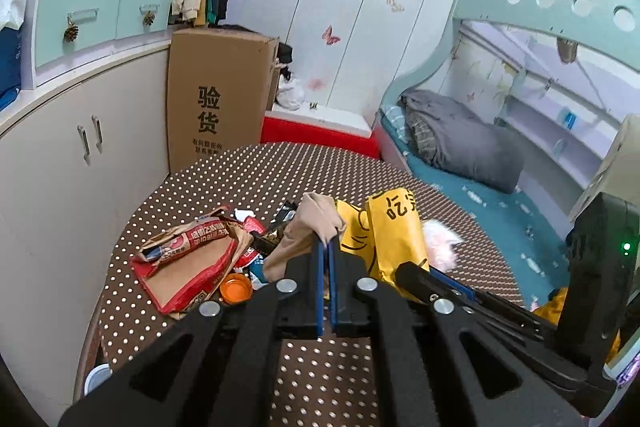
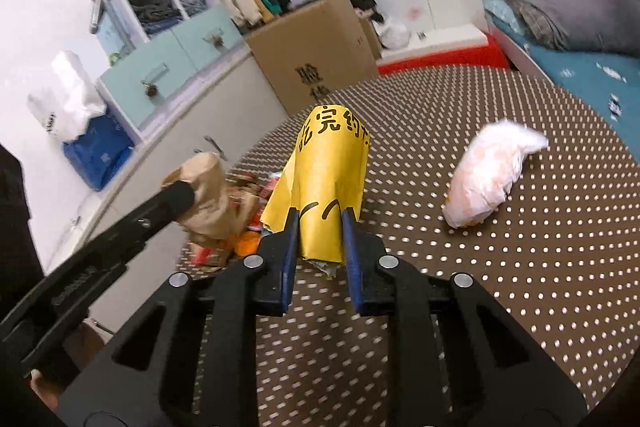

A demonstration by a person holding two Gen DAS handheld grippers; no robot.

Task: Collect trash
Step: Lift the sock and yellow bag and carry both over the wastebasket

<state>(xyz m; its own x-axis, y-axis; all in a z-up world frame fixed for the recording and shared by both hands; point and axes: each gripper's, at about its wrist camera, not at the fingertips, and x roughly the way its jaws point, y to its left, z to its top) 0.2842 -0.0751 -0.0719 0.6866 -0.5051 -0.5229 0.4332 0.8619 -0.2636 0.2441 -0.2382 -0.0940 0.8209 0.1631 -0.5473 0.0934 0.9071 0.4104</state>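
Left wrist view. Left claw [image 1: 327,247]: blue pads pressed together on a fold of tan paper [image 1: 310,227], which is bunched and lifted off the dotted surface [image 1: 320,163]. Just right of it, yellow bag [image 1: 394,235], long axis running away from the camera, printed end farthest. Right claw [image 1: 416,273] enters from the lower right, its tip against the bag's near end. Left of the tan paper: red-and-brown packet [image 1: 188,263] lying flat, long axis slanting toward the lower right; orange cap [image 1: 236,287] beside its near corner; small wrappers [image 1: 256,227] between packet and paper. Pink-white wad [image 1: 440,243] behind the bag.

Right wrist view. Right claw [image 2: 319,227]: narrowed, pads clamped on both sides of the yellow bag [image 2: 324,179]. Bag rolled into a tube, long axis pointing straight ahead along the fingers, tilted up, open printed end far. Left claw [image 2: 188,197] at left, closed on the tan paper [image 2: 208,195]. Pink-white wad [image 2: 492,171] lies apart on the surface [image 2: 520,267] at right, long axis slanting up to the right. Cardboard box [image 2: 316,59] stands beyond the surface.
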